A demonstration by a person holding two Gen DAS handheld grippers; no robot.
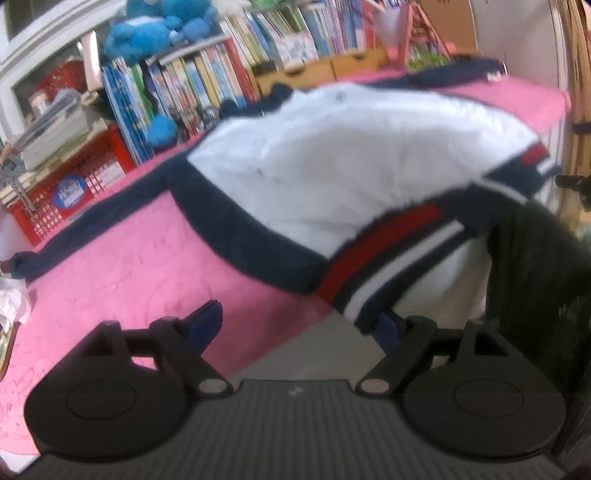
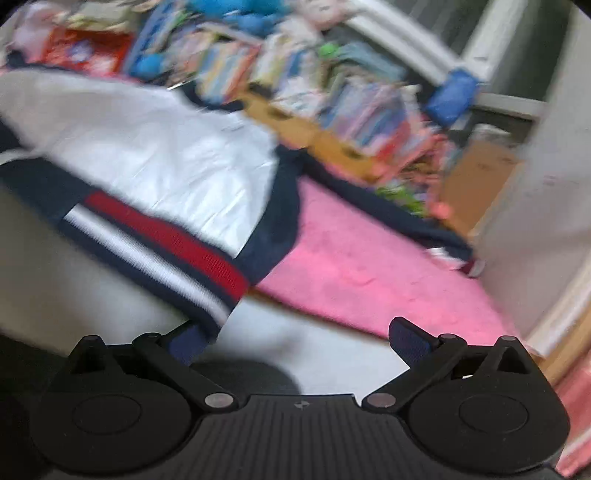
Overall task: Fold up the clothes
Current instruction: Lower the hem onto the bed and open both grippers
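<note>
One garment: we see a single sweater (image 1: 332, 147), white in the body with navy sleeves and a red, white and navy striped hem band.
Where it lies: spread on a pink blanket (image 1: 129, 251), sleeves stretched out to either side; its striped hem hangs over the near edge of the blanket.
Left hand-held gripper (image 1: 301, 325): released, jaws wide apart. We see the hem's corner just in front of its right-hand finger (image 1: 388, 328), but the pads do not press on it; whether cloth touches that finger we cannot tell.
Right hand-held gripper (image 2: 295, 341): released as well, jaws wide. The hem's other corner drops down to its left-hand finger (image 2: 186, 343), nothing pinched between the pads.
Blur: both views are smeared, the right wrist view more so.
Beyond the blanket: a row of books (image 1: 236, 70) standing upright, a blue plush toy (image 1: 147, 33) on top of them, and a red basket (image 1: 85, 184) at the left in the left wrist view.
Near edge: pale floor (image 2: 314, 343) shows below the blanket in front of both tools.
</note>
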